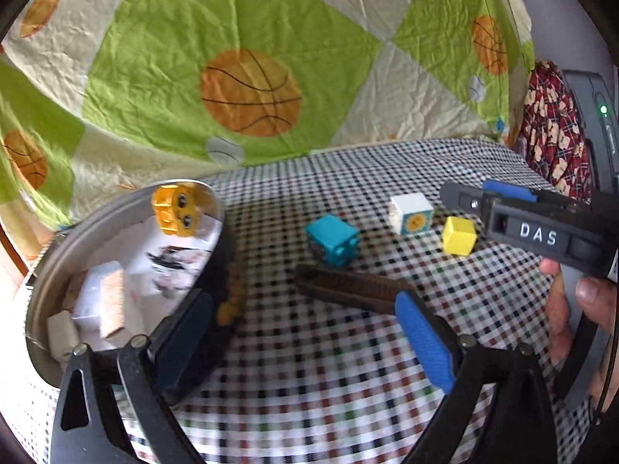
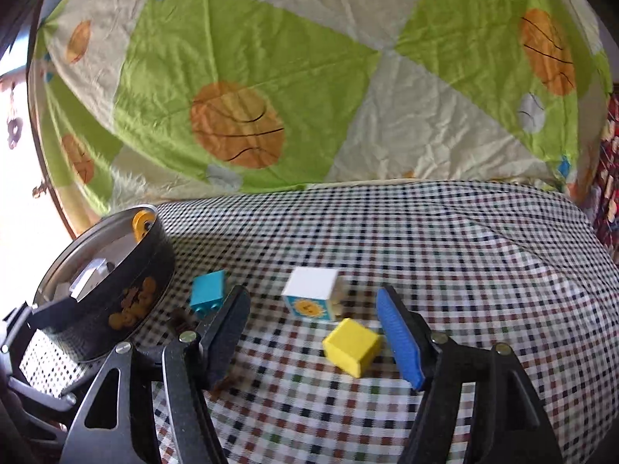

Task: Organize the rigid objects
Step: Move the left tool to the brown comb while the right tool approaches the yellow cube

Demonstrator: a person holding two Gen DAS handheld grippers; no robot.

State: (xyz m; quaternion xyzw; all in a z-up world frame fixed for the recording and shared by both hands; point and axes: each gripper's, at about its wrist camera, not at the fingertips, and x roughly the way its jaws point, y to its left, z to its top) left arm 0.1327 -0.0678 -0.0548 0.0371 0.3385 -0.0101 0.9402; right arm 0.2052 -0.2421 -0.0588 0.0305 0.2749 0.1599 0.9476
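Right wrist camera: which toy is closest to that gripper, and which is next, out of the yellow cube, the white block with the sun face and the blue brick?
1. Yellow cube, just ahead, between the fingers.
2. White sun-face block, right behind it.
3. Blue brick, off left near the round tin.

Checked tablecloth (image 2: 445, 255) in black, red, green and white. Behind, quilt (image 1: 271, 38) of lime-green and cream triangles, printed with orange basketballs lined in black. Teal brick (image 1: 332, 240). Yellow cube (image 2: 353, 347). White block (image 2: 314, 294) with an orange sun face on a light-blue side. Orange-yellow toy (image 1: 175, 210) with black eyes inside the tin (image 2: 127, 290), black outside with orange figures, silver within. Blue pads (image 2: 398, 342) on black fingers. Dark-red patterned cloth (image 1: 553, 131).
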